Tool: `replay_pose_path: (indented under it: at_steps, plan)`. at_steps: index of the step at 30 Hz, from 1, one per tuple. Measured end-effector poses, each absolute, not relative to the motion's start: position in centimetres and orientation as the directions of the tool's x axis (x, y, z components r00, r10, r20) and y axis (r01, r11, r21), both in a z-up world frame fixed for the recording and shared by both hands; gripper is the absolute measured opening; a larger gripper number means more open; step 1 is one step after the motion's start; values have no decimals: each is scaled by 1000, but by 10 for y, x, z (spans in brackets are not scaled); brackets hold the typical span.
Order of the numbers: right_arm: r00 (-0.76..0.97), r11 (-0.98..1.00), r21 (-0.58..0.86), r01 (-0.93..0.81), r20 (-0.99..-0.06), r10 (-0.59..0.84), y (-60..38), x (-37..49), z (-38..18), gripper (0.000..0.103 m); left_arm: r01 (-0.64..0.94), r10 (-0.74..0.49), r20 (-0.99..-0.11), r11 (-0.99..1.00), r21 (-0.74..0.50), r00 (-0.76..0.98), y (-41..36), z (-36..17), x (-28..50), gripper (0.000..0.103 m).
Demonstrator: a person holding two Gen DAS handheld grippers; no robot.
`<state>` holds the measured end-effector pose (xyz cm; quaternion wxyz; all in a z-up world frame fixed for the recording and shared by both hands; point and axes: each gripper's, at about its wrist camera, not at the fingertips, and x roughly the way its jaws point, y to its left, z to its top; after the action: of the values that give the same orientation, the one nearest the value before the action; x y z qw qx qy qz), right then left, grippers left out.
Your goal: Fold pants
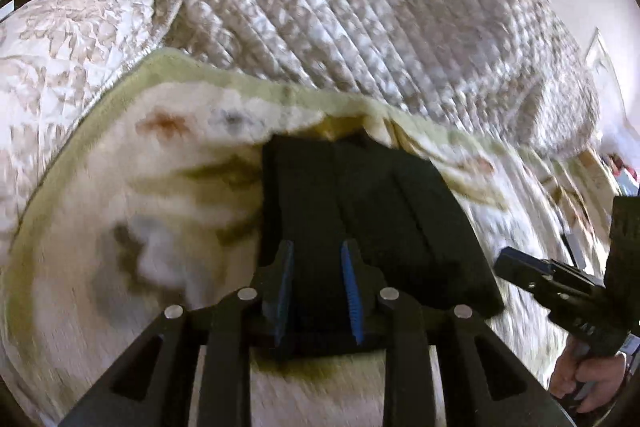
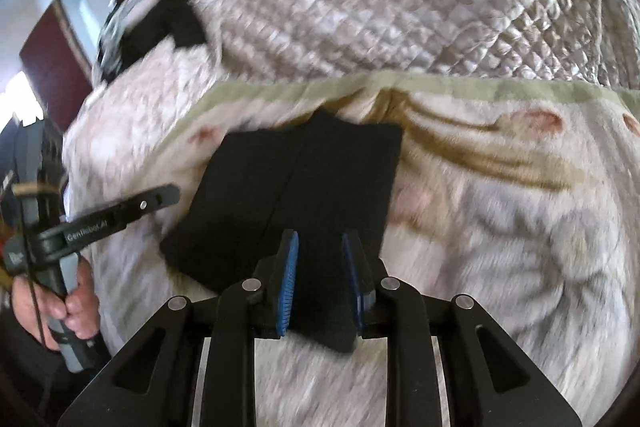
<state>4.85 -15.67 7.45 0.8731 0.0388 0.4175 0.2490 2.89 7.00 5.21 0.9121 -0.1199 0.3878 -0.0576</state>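
Pants (image 1: 360, 211) lay as a compact black rectangle on the cream blanket (image 1: 120, 227), straight ahead of both tools, with a seam or fold line running away down the middle; a green border of the blanket and a quilted bedspread (image 1: 360, 7) rose beyond the far edge. In the left wrist view the left gripper (image 1: 318, 259) sat with its blue pads parted a moderate way, the near edge of the cloth lying between and under them; whether the pads pressed the fabric could not be told, since a gap showed on each side. In the right wrist view the right gripper (image 2: 320, 251) stood likewise half-wide over the near right corner of the bundle, with cloth between the fingers but no clear pinch. Each tool appeared off to the side in the other's view, close beside the bundle's edge, held by a bare hand (image 2: 68, 307). Both pictures were smeared, so fine contact stayed uncertain. Judging by the small, squared shape, the folding looked nearly finished, and the step in hand seemed to be either a last fold away from the tools or a tidy release. A further fold would call for both sets of pads to close on the near edge together, lift it evenly and carry it forward onto the far edge without dragging the soft blanket beneath.
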Motion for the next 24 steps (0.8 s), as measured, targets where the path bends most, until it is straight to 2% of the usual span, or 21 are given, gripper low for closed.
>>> replay_pose_path:
  at_steps: [4, 11, 16, 18, 22, 24]
  plan:
    - [503, 882, 209, -422, -756, 420, -144, 28, 55, 23, 10, -163, -731, 978, -209, 662, 56, 35, 18, 27]
    - [521, 884, 200, -424, -744, 418, -149, 8, 73, 23, -13, -112, -729, 986, -163, 675, 55, 46, -9, 27]
    - [520, 887, 183, -423, -753, 403, -154, -13, 70, 40, -39, -87, -752, 988, -148, 654, 49, 39, -27, 27]
    - [517, 890, 179, -420, -758, 397, -156, -18, 68, 41, -45, -78, -759, 989, -140, 646, 46, 36, -32, 36]
    - [525, 900, 163, -405, -764, 375, -160, -26, 66, 43, -55, -51, -761, 992, -114, 646, 40, 34, -38, 46]
    - [528, 903, 158, -399, -766, 367, -162, -29, 65, 50, -53, -45, -759, 993, -105, 650, 38, 34, -40, 52]
